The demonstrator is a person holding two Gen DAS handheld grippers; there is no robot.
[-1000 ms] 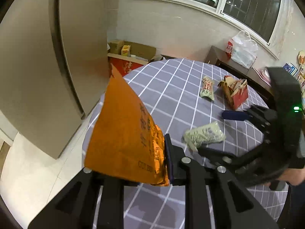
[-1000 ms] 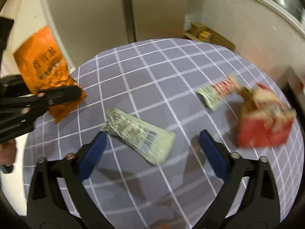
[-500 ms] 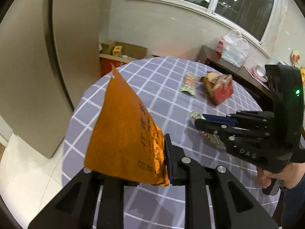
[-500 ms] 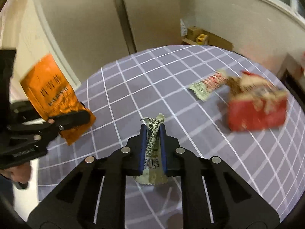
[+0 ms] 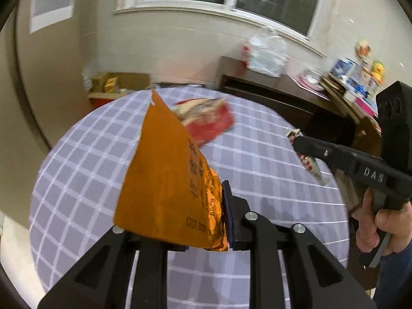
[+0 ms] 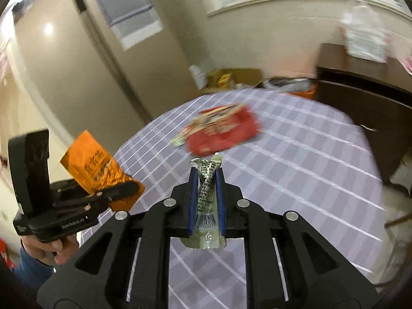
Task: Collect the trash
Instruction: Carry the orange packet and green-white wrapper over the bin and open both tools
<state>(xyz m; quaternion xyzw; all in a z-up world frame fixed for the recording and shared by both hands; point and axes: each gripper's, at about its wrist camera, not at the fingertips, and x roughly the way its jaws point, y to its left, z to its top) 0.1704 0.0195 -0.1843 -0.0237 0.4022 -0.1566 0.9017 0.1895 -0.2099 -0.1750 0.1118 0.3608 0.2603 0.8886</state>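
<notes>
My left gripper (image 5: 203, 216) is shut on an orange foil bag (image 5: 167, 180) and holds it upright above the round checked table (image 5: 257, 159); the bag also shows in the right wrist view (image 6: 95, 167). My right gripper (image 6: 206, 180) is shut on a crumpled pale green wrapper (image 6: 207, 198), lifted off the table; the wrapper also shows in the left wrist view (image 5: 311, 164). A red snack bag (image 6: 224, 131) lies on the table's far side, with a small green wrapper (image 6: 179, 140) beside it.
A tall beige refrigerator (image 6: 77, 59) stands left of the table. Cardboard boxes (image 5: 116, 82) sit on the floor by the wall. A dark wooden sideboard (image 5: 270, 92) with a white plastic bag (image 5: 265, 54) stands behind the table.
My right gripper closed on the pale green wrapper and lifted it off the table. Both views have swung, so the red bag now sits straight ahead. The left gripper still holds the orange bag.
</notes>
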